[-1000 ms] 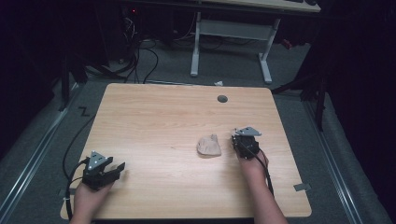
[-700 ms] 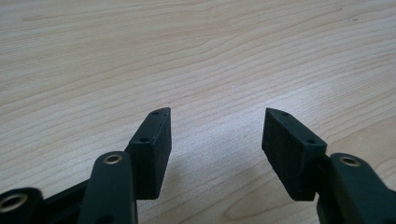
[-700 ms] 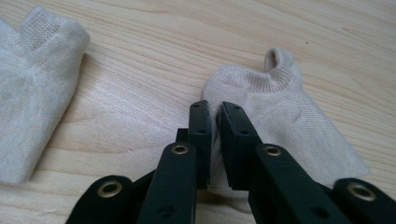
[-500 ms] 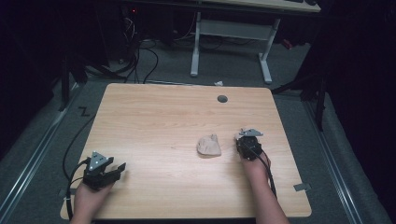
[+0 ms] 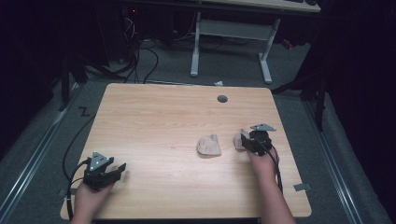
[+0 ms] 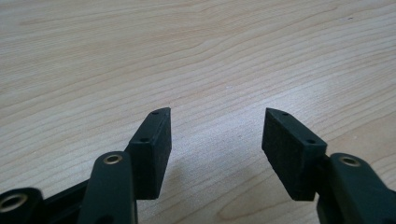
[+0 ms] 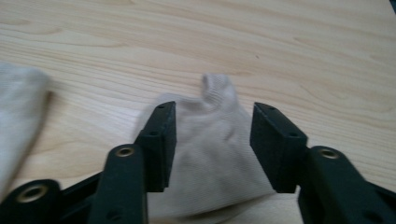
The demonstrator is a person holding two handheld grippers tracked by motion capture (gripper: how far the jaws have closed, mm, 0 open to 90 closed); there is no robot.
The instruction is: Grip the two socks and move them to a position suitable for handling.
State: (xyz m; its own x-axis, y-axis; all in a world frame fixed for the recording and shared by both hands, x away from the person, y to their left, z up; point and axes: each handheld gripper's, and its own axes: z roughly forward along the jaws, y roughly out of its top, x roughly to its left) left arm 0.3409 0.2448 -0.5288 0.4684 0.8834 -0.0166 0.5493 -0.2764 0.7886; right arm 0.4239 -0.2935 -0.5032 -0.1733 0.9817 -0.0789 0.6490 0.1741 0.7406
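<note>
Two small beige socks lie on the wooden table (image 5: 154, 121). One sock (image 5: 208, 145) sits crumpled right of centre and shows at the left edge of the right gripper view (image 7: 18, 116). The other sock (image 5: 240, 139) lies just to its right, flat on the wood between the jaws of my right gripper (image 5: 247, 140). In the right gripper view this sock (image 7: 212, 154) reaches past both pads, and the right gripper (image 7: 212, 109) has just been opening, its jaws wide and not pressing it. My left gripper (image 5: 117, 169) rests open near the front left corner, with bare wood between its fingers (image 6: 215, 112).
A dark cable hole (image 5: 222, 99) sits near the table's far edge. Cables trail from both grippers off the front edge. Beyond the table stand a white desk frame (image 5: 231, 42) and floor cables.
My right gripper has moved right, drawing one sock away from the other, and its jaws have opened. The left gripper has stayed put.
</note>
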